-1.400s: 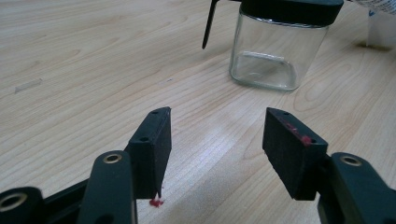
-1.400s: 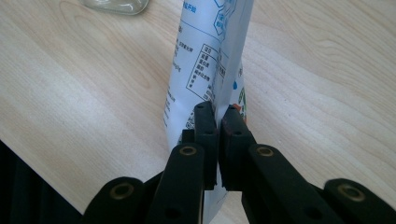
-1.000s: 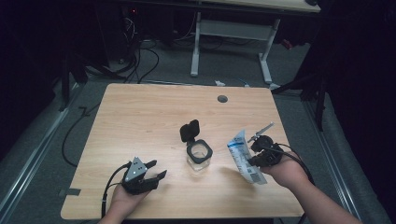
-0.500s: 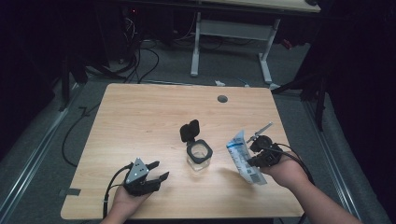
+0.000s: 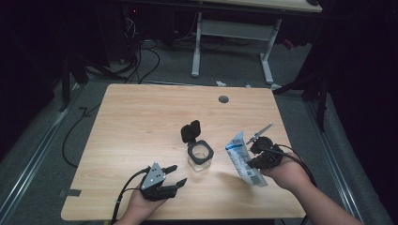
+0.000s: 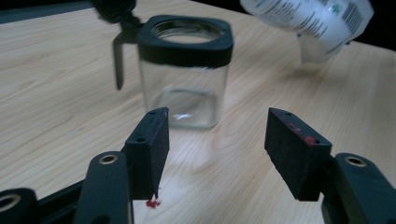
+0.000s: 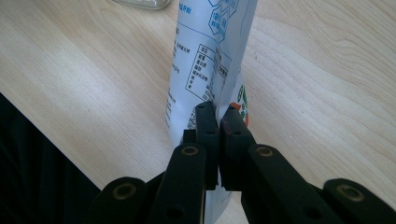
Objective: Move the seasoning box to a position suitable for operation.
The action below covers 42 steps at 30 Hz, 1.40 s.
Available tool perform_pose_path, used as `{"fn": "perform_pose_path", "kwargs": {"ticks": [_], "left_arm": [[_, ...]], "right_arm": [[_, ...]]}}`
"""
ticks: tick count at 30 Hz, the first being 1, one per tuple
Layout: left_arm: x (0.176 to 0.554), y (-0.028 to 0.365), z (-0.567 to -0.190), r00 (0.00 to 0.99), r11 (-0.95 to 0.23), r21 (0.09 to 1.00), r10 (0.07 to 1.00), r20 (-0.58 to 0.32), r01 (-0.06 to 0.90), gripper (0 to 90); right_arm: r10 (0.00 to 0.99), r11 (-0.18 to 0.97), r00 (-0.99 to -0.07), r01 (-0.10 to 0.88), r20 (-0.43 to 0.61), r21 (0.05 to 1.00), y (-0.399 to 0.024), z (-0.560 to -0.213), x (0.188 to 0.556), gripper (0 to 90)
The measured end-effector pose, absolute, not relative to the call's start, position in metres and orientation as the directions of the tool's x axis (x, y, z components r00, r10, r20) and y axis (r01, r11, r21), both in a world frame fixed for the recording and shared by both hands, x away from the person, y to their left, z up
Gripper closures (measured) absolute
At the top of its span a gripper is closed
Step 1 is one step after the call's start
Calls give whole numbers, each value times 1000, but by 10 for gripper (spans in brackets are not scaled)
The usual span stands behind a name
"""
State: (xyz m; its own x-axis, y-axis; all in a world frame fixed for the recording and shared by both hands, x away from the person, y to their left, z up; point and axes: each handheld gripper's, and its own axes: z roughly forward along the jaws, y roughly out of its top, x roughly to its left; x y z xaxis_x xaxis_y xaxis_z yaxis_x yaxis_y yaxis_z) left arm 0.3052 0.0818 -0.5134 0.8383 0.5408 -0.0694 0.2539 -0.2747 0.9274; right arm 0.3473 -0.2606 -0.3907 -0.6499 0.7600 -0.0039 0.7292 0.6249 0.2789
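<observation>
A clear square jar with a black rim stands near the table's front middle, and its hinged black lid is flipped up behind it. My left gripper lies low on the table to the jar's left and points at it. In the left gripper view the jar stands just ahead of the left gripper. It is open, its jaws have just been opening a little, and nothing is between them. My right gripper is shut on the edge of a white and blue printed pouch. It holds the pouch upright, right of the jar.
The wooden table has a round grommet hole near its far edge. Cables trail from both grippers off the front. Dark floor with cables and another desk's legs lie beyond the table.
My left gripper has slid to the right, closer to the jar. The right gripper and the pouch have stayed where they were.
</observation>
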Motion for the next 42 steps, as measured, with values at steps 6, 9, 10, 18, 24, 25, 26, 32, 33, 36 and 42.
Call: {"fn": "perform_pose_path", "kwargs": {"ticks": [6,9,10,18,24,25,26,32,33,36,42], "left_arm": [[302,51,-512,873,-286,934,486,-52,215,399],[303,34,-511,886,-287,937,461,-46,198,398],[303,26,-509,892,-279,941,450,-51,194,397],[310,-23,-503,920,-287,942,388,-54,176,385],[309,-33,-508,928,-296,938,368,-64,182,361],[308,-33,-509,929,-301,937,365,-60,179,357],[307,-33,-509,932,-310,936,361,-46,166,354],[305,-29,-515,934,-332,930,356,-33,159,341],[305,-29,-516,934,-332,929,357,-35,161,339],[304,-29,-517,935,-333,930,352,-33,158,337],[304,-31,-518,937,-335,927,347,-45,169,316]], "right_arm": [[756,628,-655,727,4,278,-259,-390,348,886],[751,636,-660,721,-4,275,-258,-390,348,886],[751,635,-660,721,-3,276,-258,-390,348,886],[730,662,-683,705,-6,253,-256,-390,351,885],[740,659,-673,722,-8,212,-252,-387,352,886],[730,670,-684,712,-10,211,-252,-387,353,885],[735,665,-678,718,-9,205,-251,-386,353,886],[730,668,-683,714,-2,210,-238,-379,355,886],[729,668,-684,712,0,215,-236,-378,355,886],[732,663,-681,715,9,223,-232,-376,355,886],[718,678,-696,704,14,214,-222,-376,352,887]]}}
